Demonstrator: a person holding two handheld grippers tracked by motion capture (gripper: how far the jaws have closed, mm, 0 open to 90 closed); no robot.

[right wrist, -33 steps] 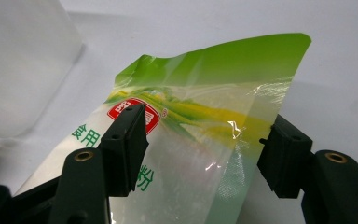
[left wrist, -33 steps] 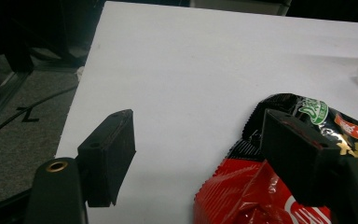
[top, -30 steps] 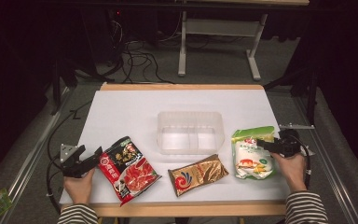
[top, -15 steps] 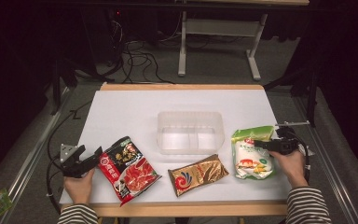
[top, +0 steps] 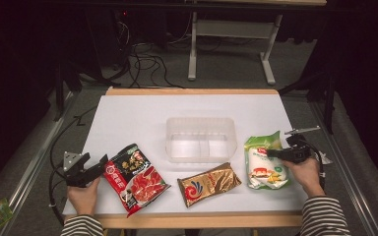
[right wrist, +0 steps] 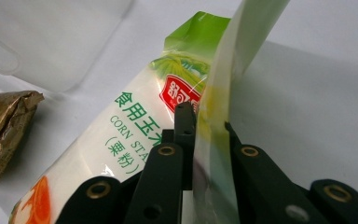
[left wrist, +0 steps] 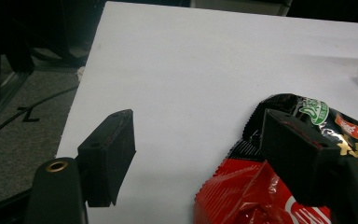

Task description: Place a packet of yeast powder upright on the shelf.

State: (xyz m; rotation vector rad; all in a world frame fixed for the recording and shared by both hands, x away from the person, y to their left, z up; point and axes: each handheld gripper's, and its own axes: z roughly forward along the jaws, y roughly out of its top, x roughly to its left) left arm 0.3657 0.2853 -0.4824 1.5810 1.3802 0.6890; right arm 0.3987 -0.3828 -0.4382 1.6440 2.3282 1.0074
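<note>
My right gripper (right wrist: 205, 126) pinching the side seam of the white-and-green corn starch bag (top: 264, 161), right of the clear plastic tub (top: 200, 138), my left gripper (left wrist: 200, 140) spread wide, one jaw over the red-and-black glossy packet (left wrist: 279, 186) left of the tub

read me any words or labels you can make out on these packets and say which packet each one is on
"CORN STA", cut off by the right claw, on the green and white packet.
Chinese lettering above it, on that same packet.
Red and black packet: lettering too small to read.
Brown packet: a swirl logo, no readable words.
</note>
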